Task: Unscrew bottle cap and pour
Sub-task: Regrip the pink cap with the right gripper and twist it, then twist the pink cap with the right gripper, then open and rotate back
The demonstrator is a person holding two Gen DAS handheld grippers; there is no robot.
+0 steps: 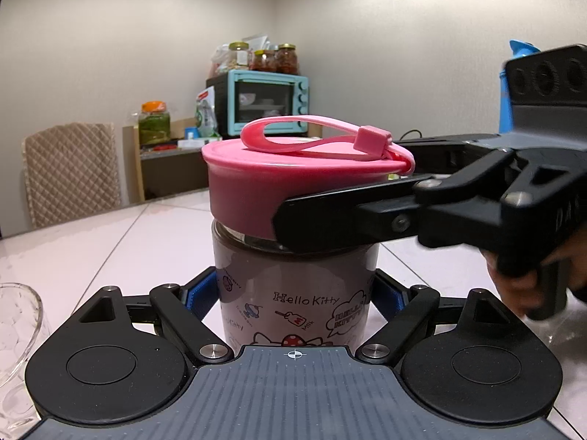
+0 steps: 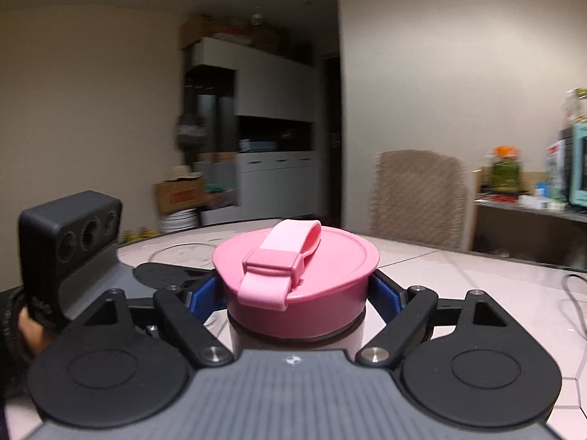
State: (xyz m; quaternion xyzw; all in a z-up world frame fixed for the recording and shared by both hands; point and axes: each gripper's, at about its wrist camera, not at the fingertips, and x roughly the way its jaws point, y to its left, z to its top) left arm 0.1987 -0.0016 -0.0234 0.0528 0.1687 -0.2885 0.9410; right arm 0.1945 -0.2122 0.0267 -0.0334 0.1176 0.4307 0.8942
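A Hello Kitty bottle [image 1: 293, 293] with dark contents stands upright on the pale tiled table [image 1: 110, 242]. It carries a wide pink cap [image 1: 256, 190] with a pink strap loop on top. My left gripper [image 1: 295, 293] is shut on the bottle's body, blue pads on both sides. My right gripper [image 2: 295, 293] is shut on the pink cap [image 2: 293, 278]; in the left wrist view it reaches in from the right, one black finger [image 1: 330, 216] across the cap's front. The cap sits slightly tilted on the bottle's neck.
A clear glass vessel [image 1: 14, 348] stands at the left edge of the left wrist view. A padded chair [image 1: 71, 172] is behind the table. A shelf with a teal toaster oven [image 1: 268, 106] and jars stands at the back. A cable [image 2: 576, 293] lies on the table.
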